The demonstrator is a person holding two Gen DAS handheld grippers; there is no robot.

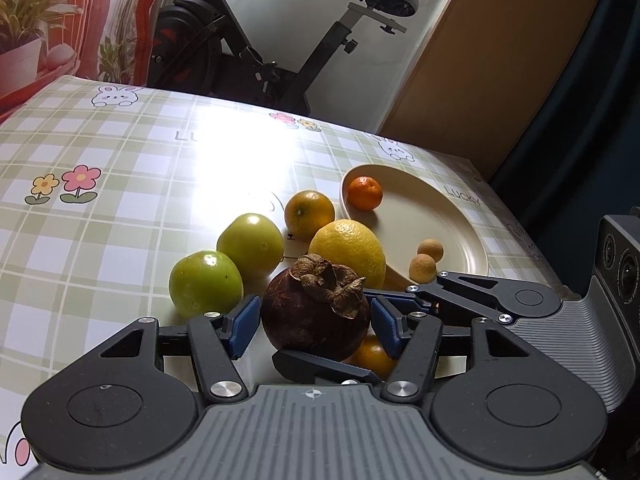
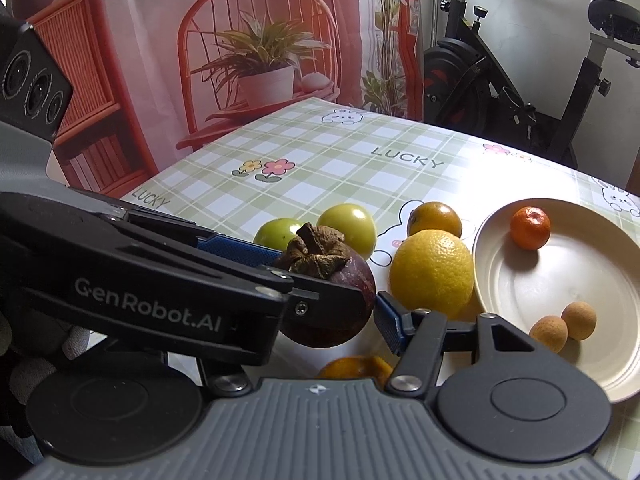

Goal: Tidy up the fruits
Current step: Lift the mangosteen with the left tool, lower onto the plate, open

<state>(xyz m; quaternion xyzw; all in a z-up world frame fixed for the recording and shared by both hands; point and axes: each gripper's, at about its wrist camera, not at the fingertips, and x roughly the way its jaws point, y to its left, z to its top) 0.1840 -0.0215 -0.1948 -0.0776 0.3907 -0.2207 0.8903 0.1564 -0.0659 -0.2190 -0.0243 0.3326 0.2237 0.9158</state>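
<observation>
A dark purple mangosteen [image 1: 312,332] [image 2: 332,328] sits between the blue pads of my left gripper [image 1: 315,322], which is shut on it. My right gripper [image 2: 316,320] comes in from the right and straddles the same fruit, open; its left finger is hidden behind the left gripper. An orange [image 2: 352,366] lies just below the mangosteen. Beyond it are a lemon [image 1: 347,254], another orange [image 1: 309,214] and two green fruits [image 1: 206,284]. The cream plate [image 1: 420,208] to the right holds a mandarin [image 1: 365,193] and two small brown longans [image 1: 422,268].
The table wears a green checked cloth [image 1: 100,152] with flowers and rabbits. An exercise bike [image 1: 280,40] stands behind the far edge, a printed curtain [image 2: 260,40] to the left, and a brown panel [image 1: 500,60] at the right.
</observation>
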